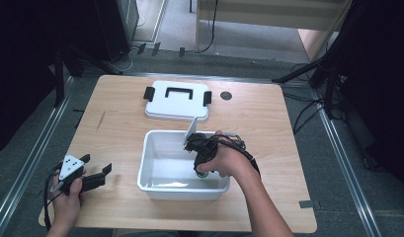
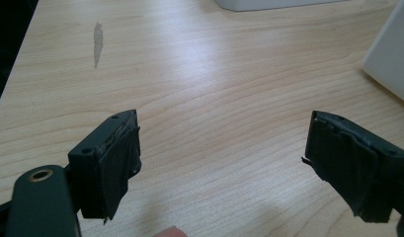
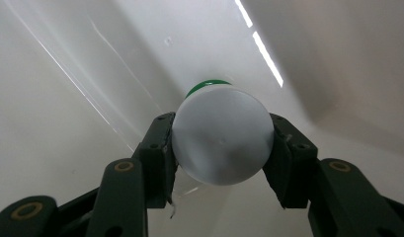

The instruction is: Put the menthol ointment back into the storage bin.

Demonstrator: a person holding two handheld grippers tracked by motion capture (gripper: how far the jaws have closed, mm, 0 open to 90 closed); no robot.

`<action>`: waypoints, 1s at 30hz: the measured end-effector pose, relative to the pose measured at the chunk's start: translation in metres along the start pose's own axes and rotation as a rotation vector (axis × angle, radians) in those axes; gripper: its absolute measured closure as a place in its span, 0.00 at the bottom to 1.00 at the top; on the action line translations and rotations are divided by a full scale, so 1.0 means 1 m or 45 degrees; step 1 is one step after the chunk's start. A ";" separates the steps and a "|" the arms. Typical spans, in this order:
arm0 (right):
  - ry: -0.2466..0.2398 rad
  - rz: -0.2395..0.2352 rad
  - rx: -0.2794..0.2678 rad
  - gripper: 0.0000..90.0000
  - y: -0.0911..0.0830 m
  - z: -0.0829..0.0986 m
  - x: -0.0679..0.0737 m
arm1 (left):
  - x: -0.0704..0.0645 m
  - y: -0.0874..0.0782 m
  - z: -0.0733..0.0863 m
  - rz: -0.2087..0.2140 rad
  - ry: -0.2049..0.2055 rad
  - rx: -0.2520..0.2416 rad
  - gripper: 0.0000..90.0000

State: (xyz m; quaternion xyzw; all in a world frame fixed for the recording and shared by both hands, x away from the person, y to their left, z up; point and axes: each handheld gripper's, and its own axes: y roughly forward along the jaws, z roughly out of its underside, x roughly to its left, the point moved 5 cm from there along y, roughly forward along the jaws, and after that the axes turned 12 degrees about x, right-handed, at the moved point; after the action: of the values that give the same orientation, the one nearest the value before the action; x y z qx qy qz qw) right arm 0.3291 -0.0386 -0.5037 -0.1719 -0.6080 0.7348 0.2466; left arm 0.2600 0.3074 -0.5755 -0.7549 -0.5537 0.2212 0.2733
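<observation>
Two jaws of the right gripper clamp a white bulb-like object, its far end hidden; left gripper gapes empty.

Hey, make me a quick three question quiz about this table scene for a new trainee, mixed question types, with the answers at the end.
1. True or false: the left gripper holds something between its jaws.
2. Multiple choice: the right gripper is
A. over the lid
B. down inside the white bin
C. resting on the bare table
3. Fill in: the right gripper's jaws are closed on a white rounded object with a ____ band at its far end.

Key
1. False: its jaws stand wide apart over bare wood.
2. B
3. green
</observation>
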 end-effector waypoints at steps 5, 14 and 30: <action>-0.019 0.021 0.036 0.57 0.012 -0.002 0.000 | 0.000 0.000 0.000 0.000 0.004 0.002 0.17; -0.056 0.087 0.074 0.57 0.015 -0.003 0.000 | 0.000 0.000 0.000 -0.004 0.005 0.000 0.16; -0.076 0.123 0.095 0.56 0.016 -0.001 -0.001 | 0.000 0.000 0.000 -0.001 0.005 0.002 0.16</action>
State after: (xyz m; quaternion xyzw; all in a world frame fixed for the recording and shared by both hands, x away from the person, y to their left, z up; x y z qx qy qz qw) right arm 0.3278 -0.0408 -0.5200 -0.1696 -0.5782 0.7729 0.1991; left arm 0.2600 0.3072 -0.5755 -0.7550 -0.5532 0.2202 0.2749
